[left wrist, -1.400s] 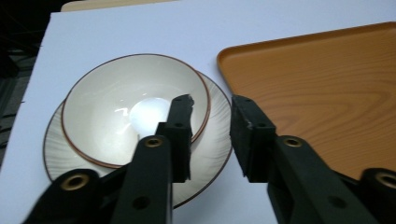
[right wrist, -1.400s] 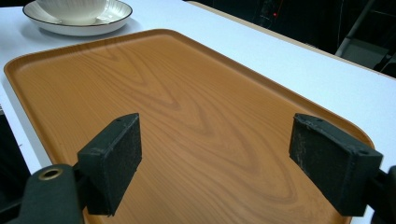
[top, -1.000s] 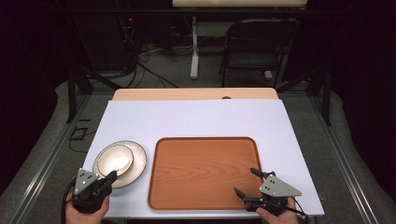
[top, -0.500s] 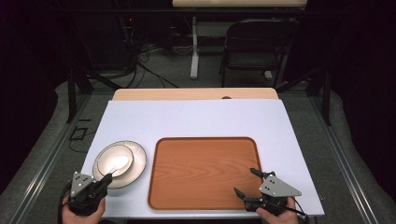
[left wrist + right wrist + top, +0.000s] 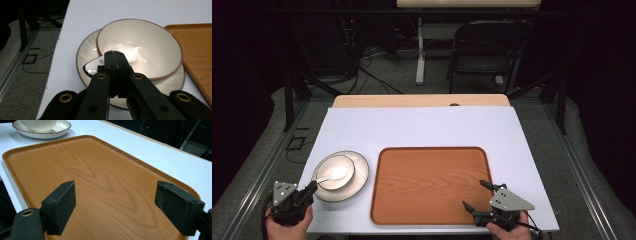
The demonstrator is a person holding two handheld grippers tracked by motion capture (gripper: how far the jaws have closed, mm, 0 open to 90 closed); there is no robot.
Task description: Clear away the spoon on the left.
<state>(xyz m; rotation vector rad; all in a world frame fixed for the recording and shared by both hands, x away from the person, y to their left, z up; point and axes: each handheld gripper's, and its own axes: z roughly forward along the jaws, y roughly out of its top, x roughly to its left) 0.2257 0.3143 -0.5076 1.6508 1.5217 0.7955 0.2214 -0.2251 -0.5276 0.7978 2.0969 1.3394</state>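
Pointing toward 1 o'clock, the left gripper (image 5: 312, 186) sits clenched, empty, just short of the plate (image 5: 358, 181) bearing a bowl (image 5: 343, 164) (a spoon (image 5: 332, 175) lies inside). At 5 o'clock, the right gripper (image 5: 474, 196) gapes wide over the tray (image 5: 427, 175).

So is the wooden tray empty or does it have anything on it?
Empty: the wooden tray shows bare wood grain all over. The bowl sits on its plate beside it, on the table.

White-covered table (image 5: 422, 127), with a wooden tray (image 5: 432, 185) and, beside it, a bowl-bearing plate (image 5: 358, 179).
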